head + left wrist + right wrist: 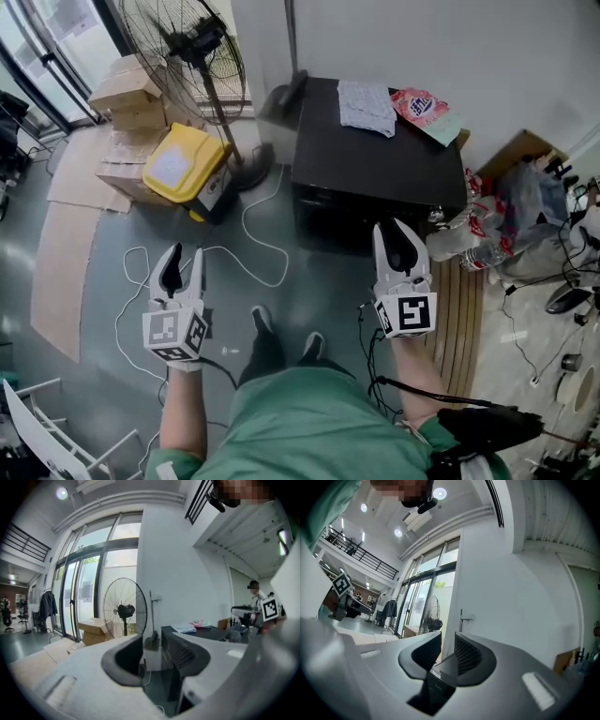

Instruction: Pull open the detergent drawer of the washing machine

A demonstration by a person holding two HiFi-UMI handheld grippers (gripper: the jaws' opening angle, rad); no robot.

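Observation:
The black washing machine [375,155] stands against the white wall, with a white cloth [366,103] and a pink packet [422,105] on its lid. Its front is dark and seen steeply, so I cannot pick out the detergent drawer. My right gripper [395,228] hangs just in front of the machine's right front, jaws shut with nothing between them. In the right gripper view, the machine's front [436,687] shows close below this gripper [447,652]. My left gripper [186,255] is over the floor, left of the machine, open and empty. In the left gripper view, the machine [211,632] lies ahead to the right.
A standing fan [187,52] and a yellow box [183,164] are left of the machine, with cardboard boxes [127,94] behind. A white cable [253,225] snakes over the floor. Plastic bottles [469,246] and clutter lie to the right, beside wooden slats [459,319].

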